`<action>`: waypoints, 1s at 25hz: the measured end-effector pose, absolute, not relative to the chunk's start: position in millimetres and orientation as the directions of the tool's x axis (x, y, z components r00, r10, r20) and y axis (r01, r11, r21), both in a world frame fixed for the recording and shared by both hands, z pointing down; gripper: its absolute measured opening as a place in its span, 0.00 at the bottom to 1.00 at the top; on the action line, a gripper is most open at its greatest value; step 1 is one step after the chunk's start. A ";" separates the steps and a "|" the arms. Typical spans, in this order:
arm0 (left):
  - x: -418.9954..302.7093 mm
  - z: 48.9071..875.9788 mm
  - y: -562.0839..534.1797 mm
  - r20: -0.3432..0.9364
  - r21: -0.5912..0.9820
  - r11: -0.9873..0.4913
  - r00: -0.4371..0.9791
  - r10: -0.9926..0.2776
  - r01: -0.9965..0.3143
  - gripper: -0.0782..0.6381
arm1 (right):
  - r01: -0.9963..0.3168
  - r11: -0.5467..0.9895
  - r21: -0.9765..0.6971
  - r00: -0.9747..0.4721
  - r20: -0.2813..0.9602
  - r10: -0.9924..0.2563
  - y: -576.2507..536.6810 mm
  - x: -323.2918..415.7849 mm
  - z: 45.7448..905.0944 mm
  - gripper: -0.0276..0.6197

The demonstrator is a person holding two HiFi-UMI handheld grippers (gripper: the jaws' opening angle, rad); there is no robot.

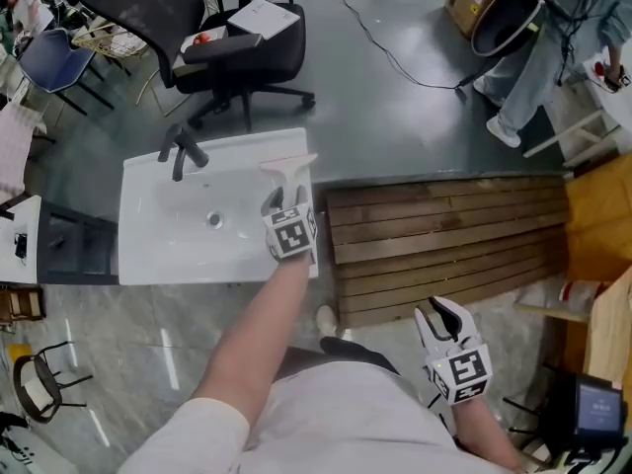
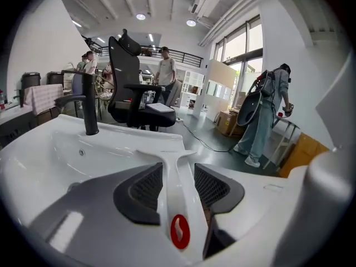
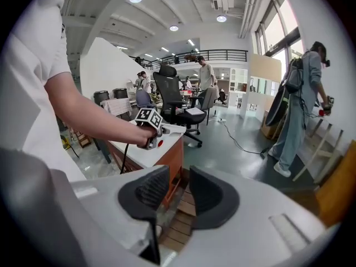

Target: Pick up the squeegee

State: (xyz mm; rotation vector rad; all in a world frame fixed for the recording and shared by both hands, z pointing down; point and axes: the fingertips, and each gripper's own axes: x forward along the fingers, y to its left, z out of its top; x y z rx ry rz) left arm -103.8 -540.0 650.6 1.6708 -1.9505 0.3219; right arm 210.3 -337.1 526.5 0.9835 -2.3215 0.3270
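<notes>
The white squeegee lies on the right rim of the white sink, blade pointing away from me. Its handle, with a red mark near the end, runs between the pads of my left gripper. Those jaws stand wide on either side of the handle and I see no press on it. In the head view the left gripper sits over the handle. My right gripper hangs low to the right above the slatted wood, its pads a little apart with nothing between them.
A black faucet stands at the sink's far left. A slatted wooden platform adjoins the sink on the right. Beyond are a black office chair, a floor cable and a person at the far right.
</notes>
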 end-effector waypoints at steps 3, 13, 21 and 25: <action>-109.8 659.8 -557.0 0.558 0.131 0.228 -0.118 -0.822 -0.965 0.37 | -0.716 0.698 0.001 -0.549 0.616 -0.564 -344.9 216.0 531.9 0.20; -119.8 682.2 -574.8 0.587 0.088 0.280 -0.178 -0.790 -0.956 0.31 | -0.738 0.675 -0.008 -0.516 0.652 -0.556 -353.2 234.1 544.5 0.20; -122.0 684.3 -573.9 0.612 0.086 0.274 -0.166 -0.774 -0.958 0.25 | -0.735 0.678 0.003 -0.507 0.661 -0.553 -356.4 230.9 544.4 0.20; -123.1 680.8 -565.3 0.613 0.098 0.241 -0.132 -0.779 -0.966 0.25 | -0.724 0.690 0.002 -0.521 0.655 -0.548 -356.6 219.9 543.3 0.20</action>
